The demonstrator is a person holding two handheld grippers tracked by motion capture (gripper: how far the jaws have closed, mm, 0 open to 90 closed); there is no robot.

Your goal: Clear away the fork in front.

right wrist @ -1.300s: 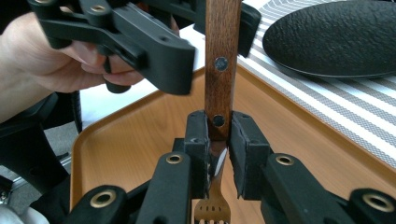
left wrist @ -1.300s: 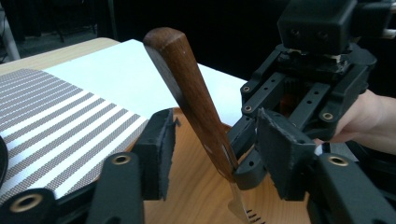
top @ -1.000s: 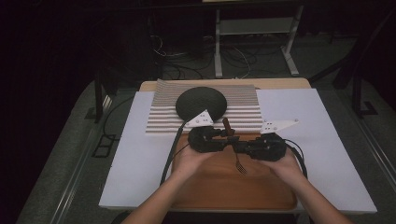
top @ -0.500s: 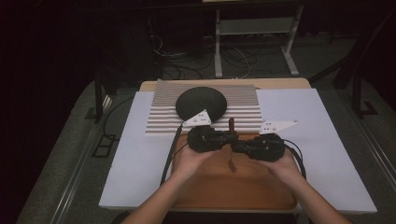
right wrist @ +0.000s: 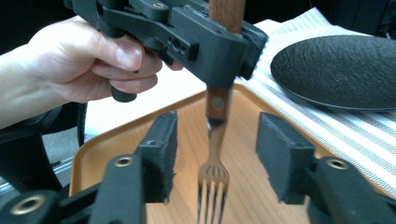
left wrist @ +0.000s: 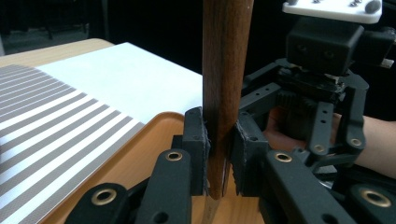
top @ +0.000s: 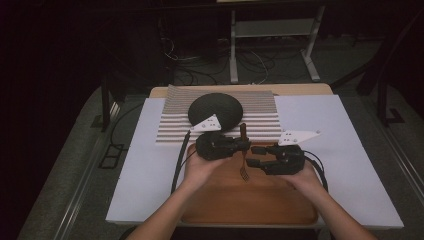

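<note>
A fork (top: pixel 243 152) with a wooden handle (left wrist: pixel 226 70) hangs tines-down over the wooden tray (top: pixel 225 200). My left gripper (top: pixel 244 144) is shut on that handle, and its jaws have just been closing onto it; the pads (left wrist: pixel 195 140) press both sides. My right gripper (top: pixel 251 156) stands open, its jaws having just been opening. The fork's metal neck (right wrist: pixel 215 135) is between its pads (right wrist: pixel 161 149) without touching them. In the right gripper view, the left gripper (right wrist: pixel 224 42) and the hand holding it are above.
A black domed plate (top: pixel 216 109) lies on a striped mat (top: pixel 260 122) behind the tray. White paper (top: pixel 150 165) covers the table around them. Cables trail from both grippers toward the table's front.
The right gripper's jaws have opened off the fork, which now hangs from the left gripper alone. Both hands have stayed nearly in place.
</note>
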